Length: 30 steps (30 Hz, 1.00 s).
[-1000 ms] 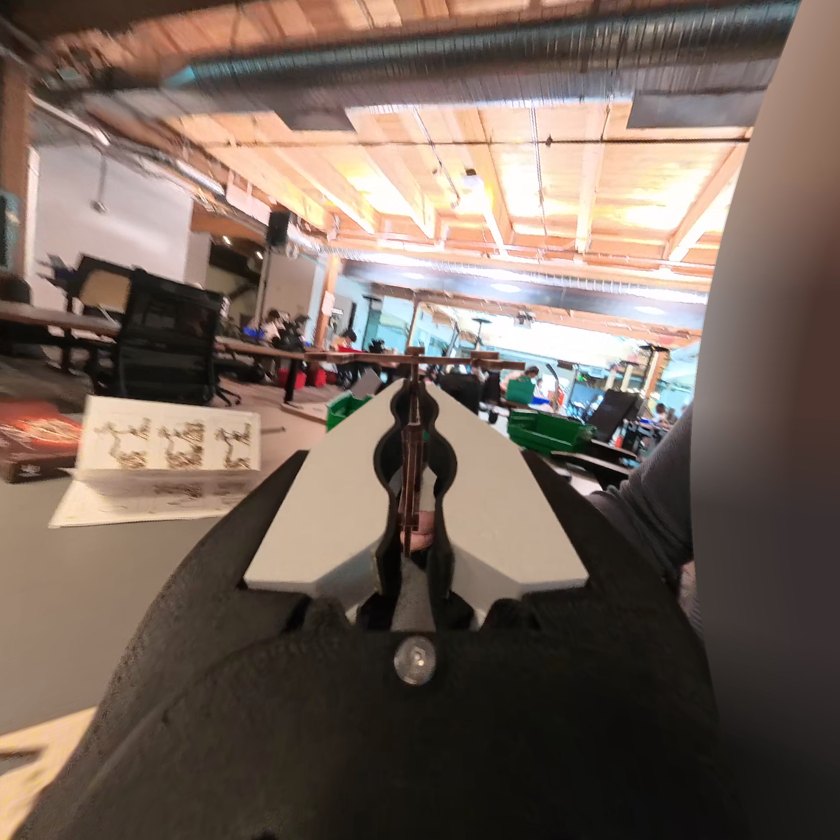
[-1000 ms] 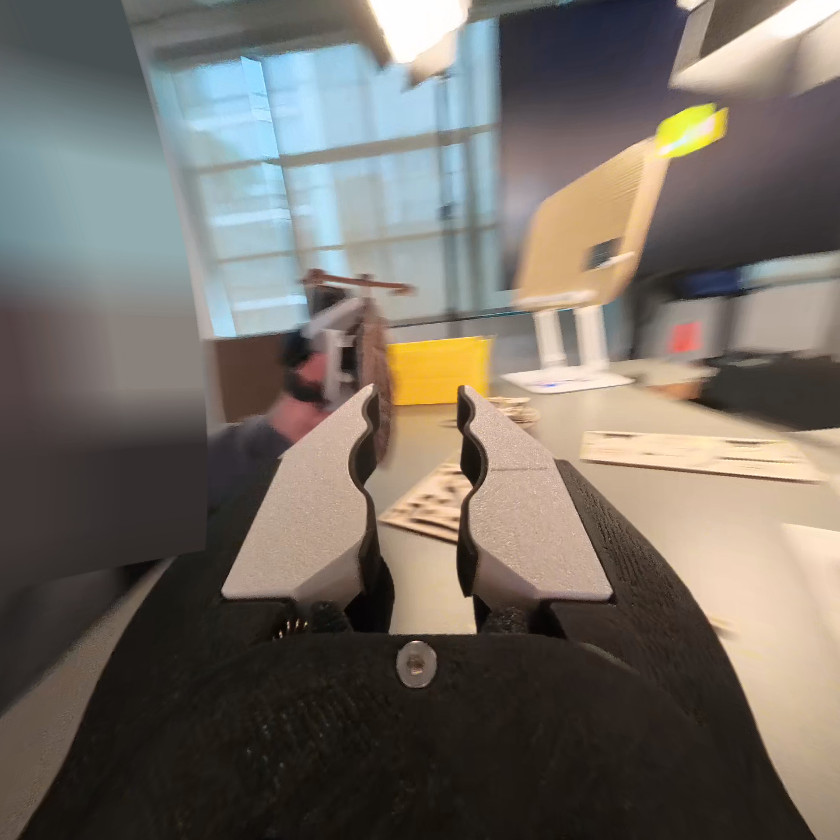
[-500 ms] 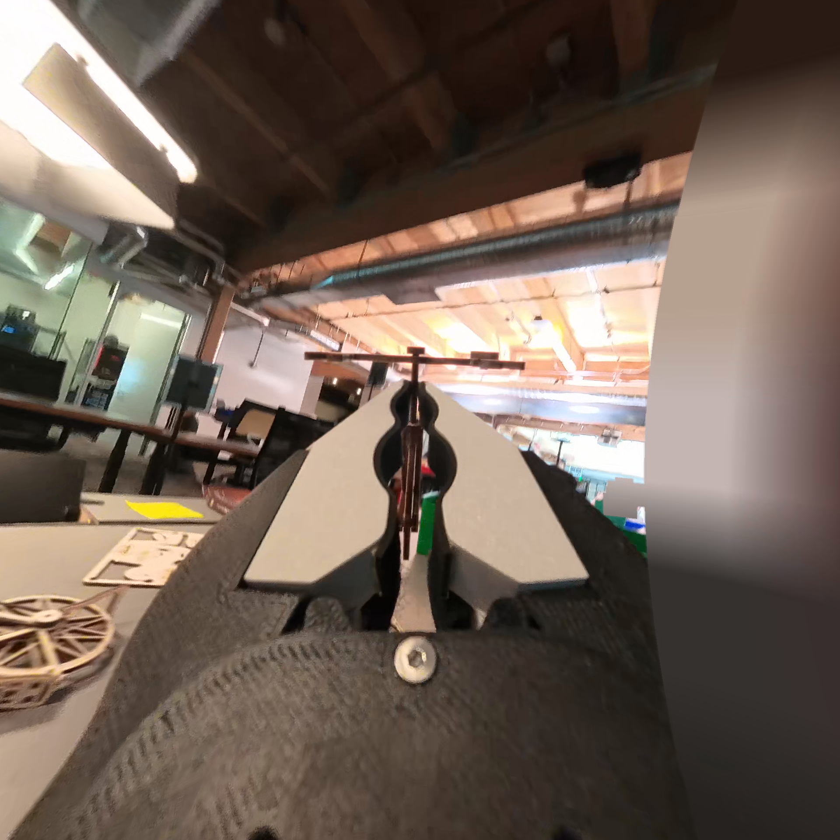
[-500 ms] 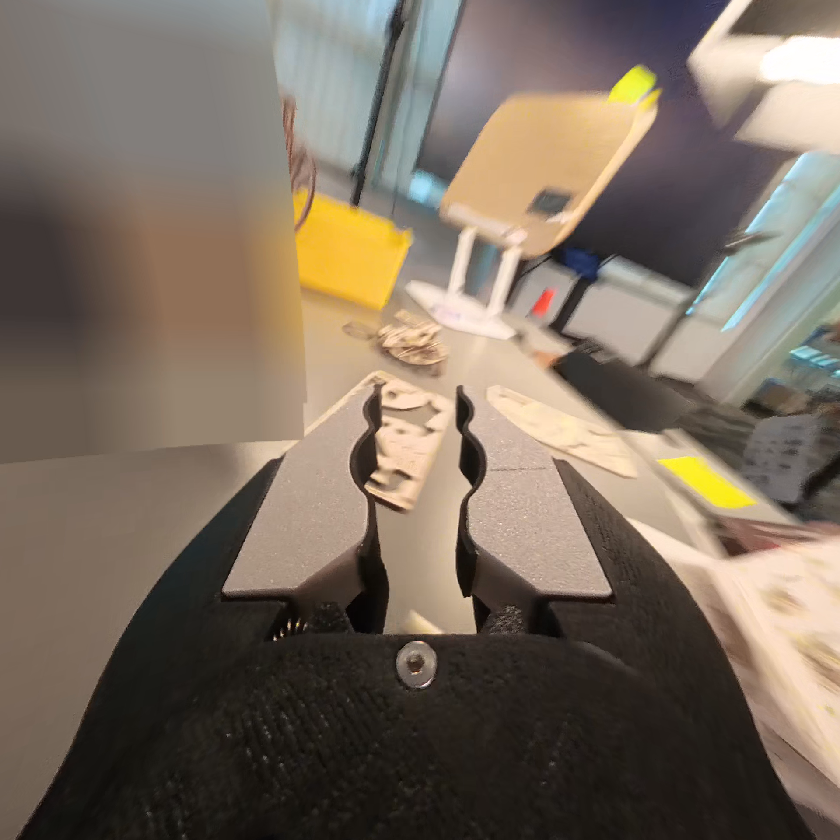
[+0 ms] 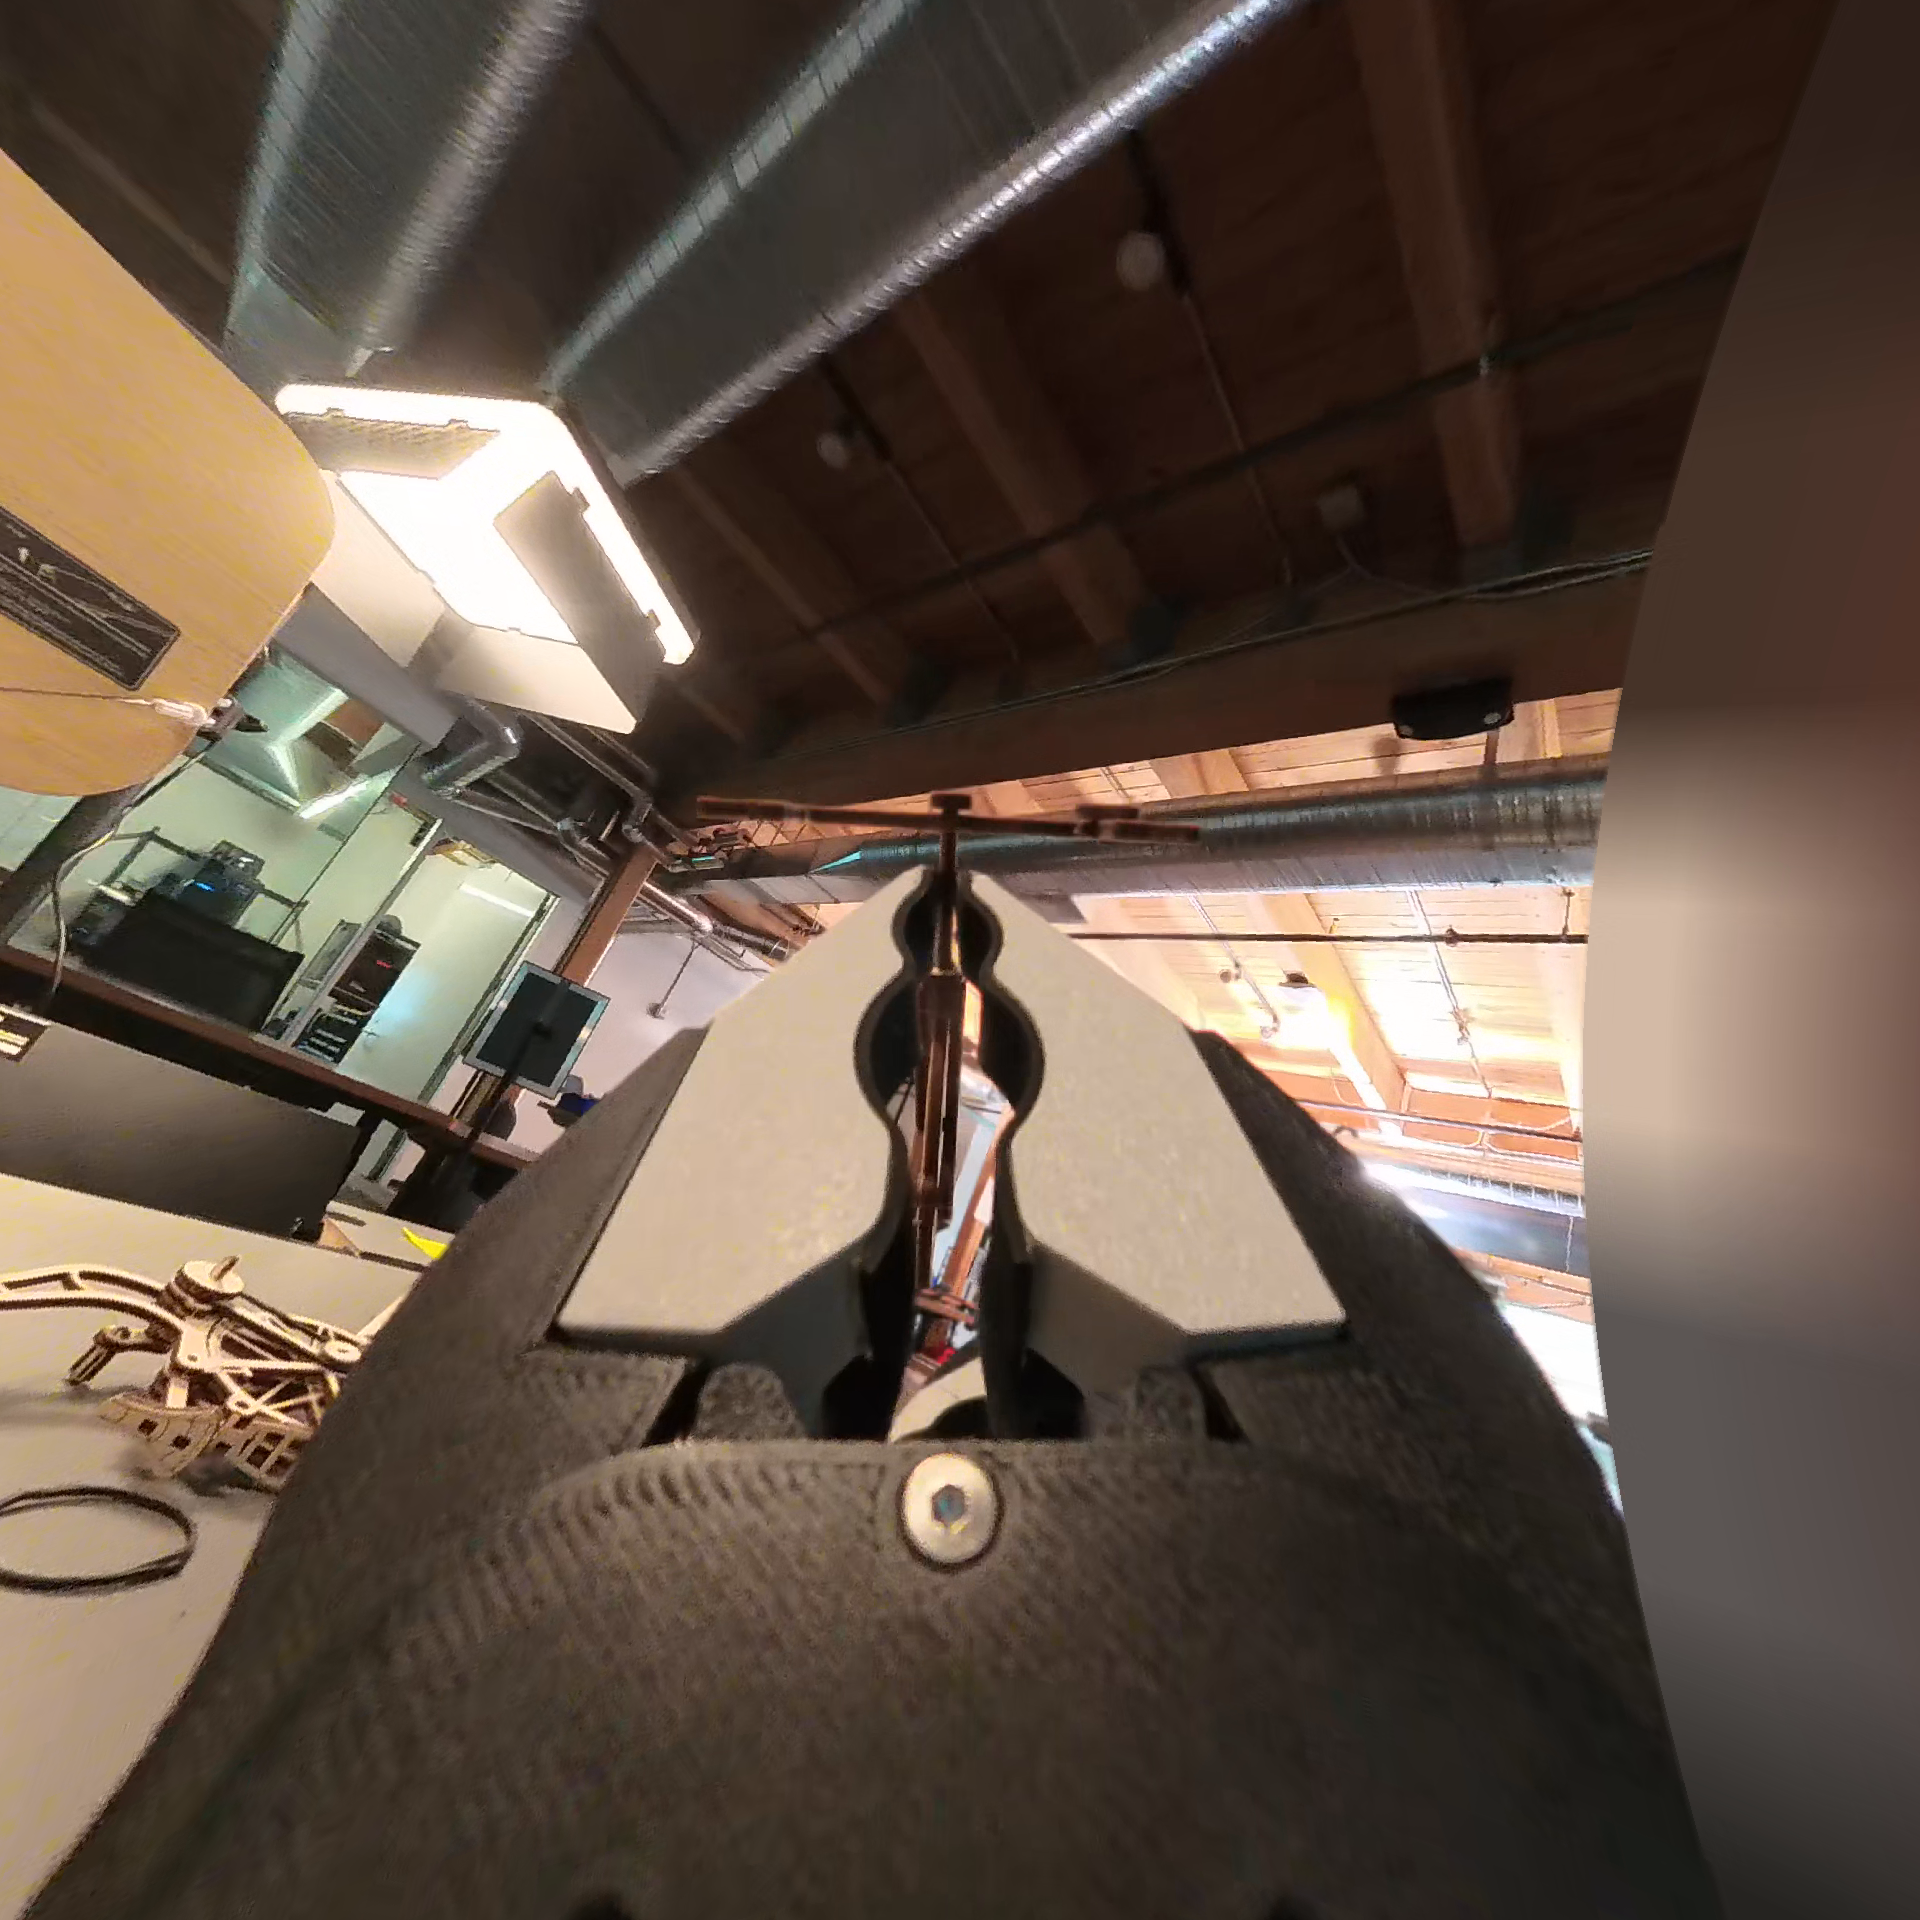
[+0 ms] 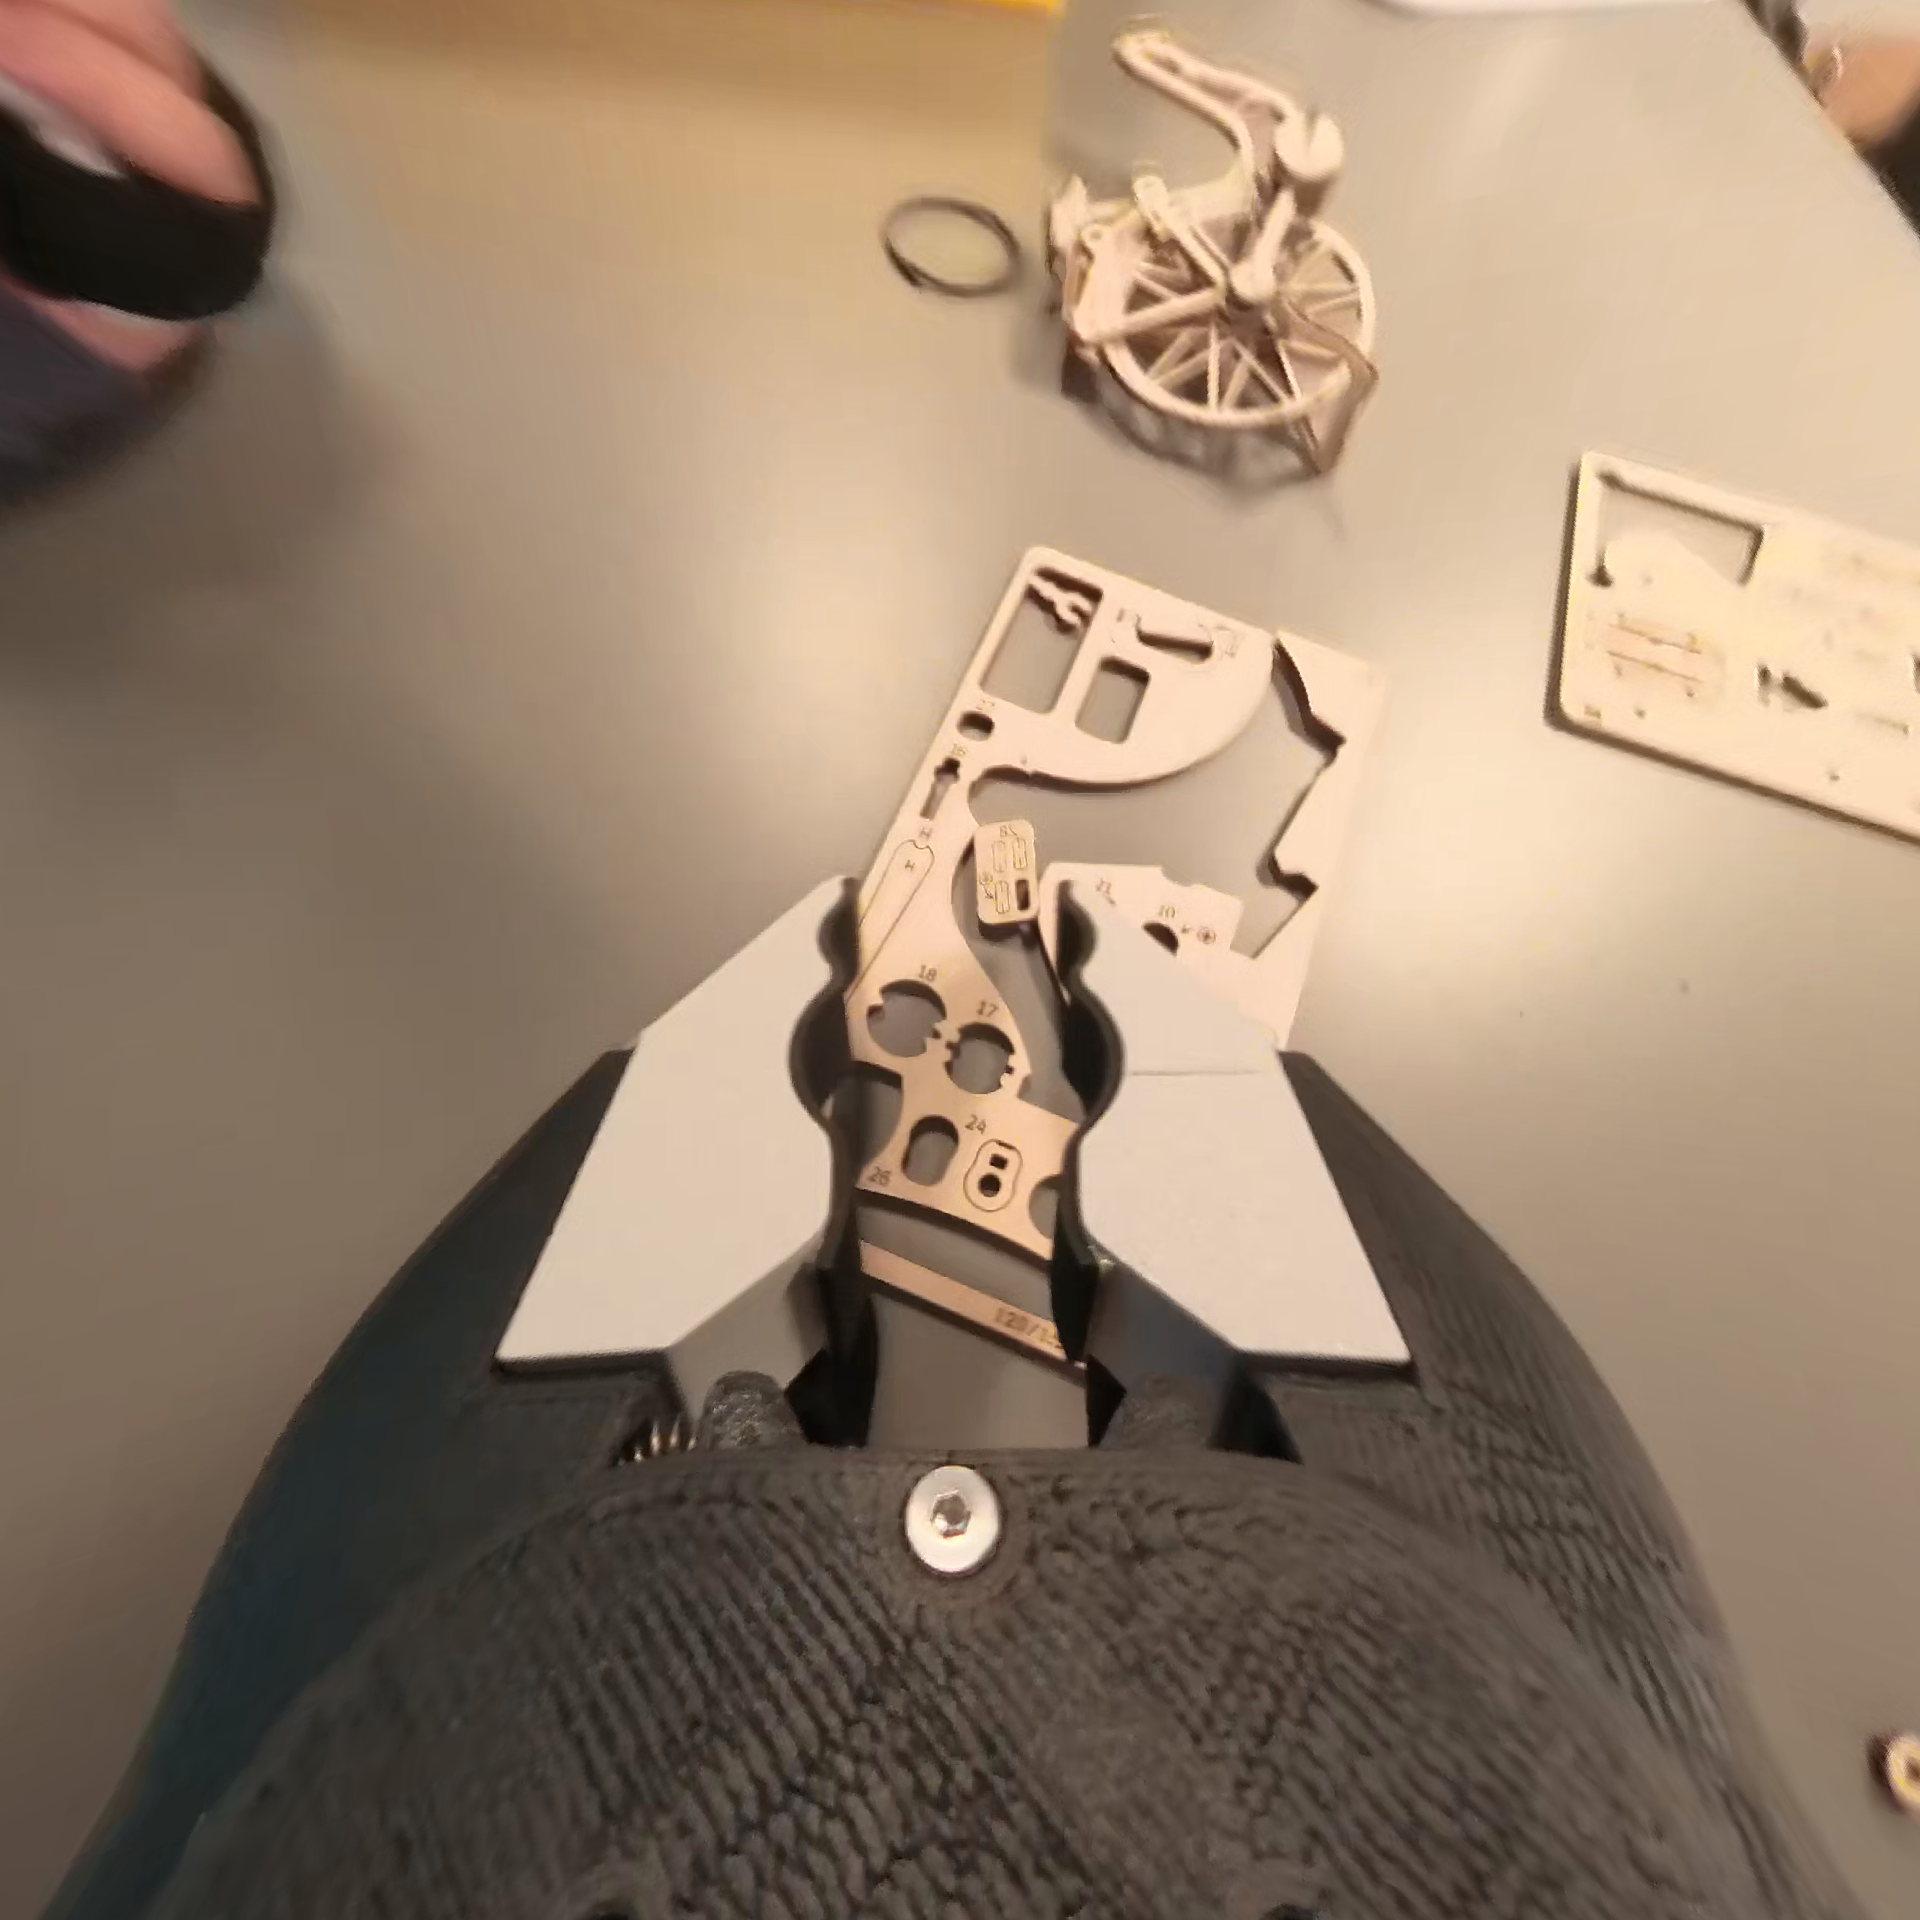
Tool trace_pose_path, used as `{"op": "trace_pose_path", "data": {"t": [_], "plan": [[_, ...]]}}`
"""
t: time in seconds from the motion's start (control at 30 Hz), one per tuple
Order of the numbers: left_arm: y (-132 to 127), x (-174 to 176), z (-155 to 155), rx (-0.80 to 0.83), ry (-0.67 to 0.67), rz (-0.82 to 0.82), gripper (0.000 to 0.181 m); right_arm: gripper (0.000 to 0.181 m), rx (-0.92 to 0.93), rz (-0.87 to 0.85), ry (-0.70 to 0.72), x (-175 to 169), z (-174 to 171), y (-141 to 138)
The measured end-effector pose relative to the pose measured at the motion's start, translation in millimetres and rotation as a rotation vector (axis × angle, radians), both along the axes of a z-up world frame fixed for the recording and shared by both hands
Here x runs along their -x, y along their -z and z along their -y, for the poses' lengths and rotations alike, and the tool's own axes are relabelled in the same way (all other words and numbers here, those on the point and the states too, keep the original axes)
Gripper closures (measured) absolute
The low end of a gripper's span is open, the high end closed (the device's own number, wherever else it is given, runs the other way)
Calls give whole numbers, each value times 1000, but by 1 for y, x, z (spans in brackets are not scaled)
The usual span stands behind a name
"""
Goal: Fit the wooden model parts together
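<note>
While our left gripper [image 5: 948, 883] points at the ceiling, its fingers pinch a thin dark wooden cross-shaped part [image 5: 940, 831]. Our right gripper [image 6: 961, 925] hovers, fingers spread, above a pale punched-out wooden sheet [image 6: 1091, 769] on the grey table [image 6: 520, 727]; beyond that sheet lies a wooden wheeled model [image 6: 1216, 281].

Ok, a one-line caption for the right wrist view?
Open right tongs hover over a punched-out wooden parts sheet on the grey table, with a half-built wheeled model beyond.
</note>
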<state>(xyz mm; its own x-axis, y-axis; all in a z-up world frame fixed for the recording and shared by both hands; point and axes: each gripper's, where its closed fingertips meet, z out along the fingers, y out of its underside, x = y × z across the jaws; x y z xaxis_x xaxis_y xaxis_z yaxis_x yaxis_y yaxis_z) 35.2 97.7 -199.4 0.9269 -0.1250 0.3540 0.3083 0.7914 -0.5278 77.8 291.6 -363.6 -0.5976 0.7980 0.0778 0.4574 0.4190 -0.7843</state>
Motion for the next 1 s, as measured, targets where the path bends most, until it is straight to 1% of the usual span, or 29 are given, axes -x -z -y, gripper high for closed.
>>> {"op": "trace_pose_path", "data": {"t": [0.17, 0.23, 0.3, 0.37, 0.43, 0.53, 0.57, 0.63, 0.67, 0.77, 0.87, 1.0], "plan": [[2, 2, -2, 20, -12, 18, 180, 139, -32, -90, 34, 2, 7, -10], [4, 5, 0, 16, -12, 42, 180, 140, -3, -69, 20, -1, 16, -8], [8, 6, -3, 57, -27, 52, 181, 142, 28, -15, 6, -4, 26, 0], [9, 3, -7, 108, -64, 29, 180, 141, -13, -6, 36, -3, 26, 7], [9, 0, -10, 147, -98, 2, 180, 146, -78, -62, 65, 2, 25, 5], [8, -4, -15, 169, -88, -15, 180, 152, -106, -83, 15, 13, 32, -5], [8, -5, -16, 170, -78, -8, 180, 153, -133, -96, -16, 18, 31, -11], [10, -2, -16, 169, -70, 10, 180, 163, -221, -114, -101, 32, 28, -19], [10, -1, -15, 165, -71, 17, 180, 165, -279, -91, -138, 40, 23, -18], [10, 0, -13, 156, -71, 25, 181, 174, -411, 19, -341, 54, 24, -8], [9, 2, -9, 137, -74, 37, 180, 174, -531, 104, -508, 65, 28, -3], [9, 3, -5, 116, -70, 48, 180, 175, -631, 213, -660, 69, 34, -1]]}}
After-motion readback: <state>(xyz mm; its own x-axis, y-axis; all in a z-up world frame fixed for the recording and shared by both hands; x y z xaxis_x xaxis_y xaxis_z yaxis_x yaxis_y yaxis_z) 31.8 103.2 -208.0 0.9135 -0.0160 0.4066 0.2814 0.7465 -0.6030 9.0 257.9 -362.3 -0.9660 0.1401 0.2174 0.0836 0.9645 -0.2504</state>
